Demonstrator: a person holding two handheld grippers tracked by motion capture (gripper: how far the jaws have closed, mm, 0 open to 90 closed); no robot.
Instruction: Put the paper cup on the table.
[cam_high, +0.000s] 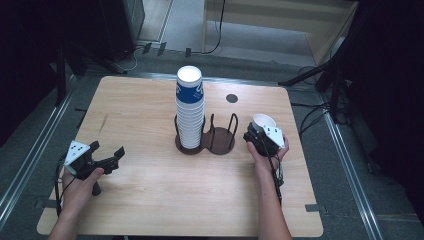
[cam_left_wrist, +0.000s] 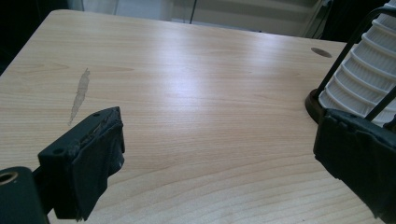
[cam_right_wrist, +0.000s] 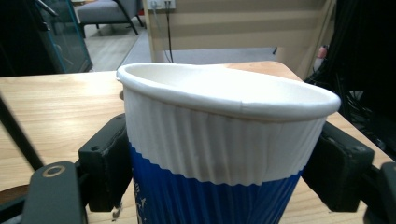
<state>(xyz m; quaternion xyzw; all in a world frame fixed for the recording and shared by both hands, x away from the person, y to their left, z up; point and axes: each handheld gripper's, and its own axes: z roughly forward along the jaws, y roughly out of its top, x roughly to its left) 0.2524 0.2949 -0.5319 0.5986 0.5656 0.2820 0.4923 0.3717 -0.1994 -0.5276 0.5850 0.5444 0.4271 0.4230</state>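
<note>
My right gripper (cam_right_wrist: 224, 168) clamps a ribbed paper cup (cam_right_wrist: 219, 140); my left gripper (cam_left_wrist: 219, 172) gapes over smooth wood table (cam_left_wrist: 187, 93).

The table (cam_high: 150, 200) is lit evenly from above, while the far floor is brighter and the left and right edges of the high view are lost in near-black shadow. A broad pale sheen is seen across the wood in the left gripper view, where the near jaws are soft and out of focus. In the right gripper view the paper cup (cam_right_wrist: 224, 140) is rendered slightly soft, its white rim is bright, and the far room is mildly blurred.
</note>
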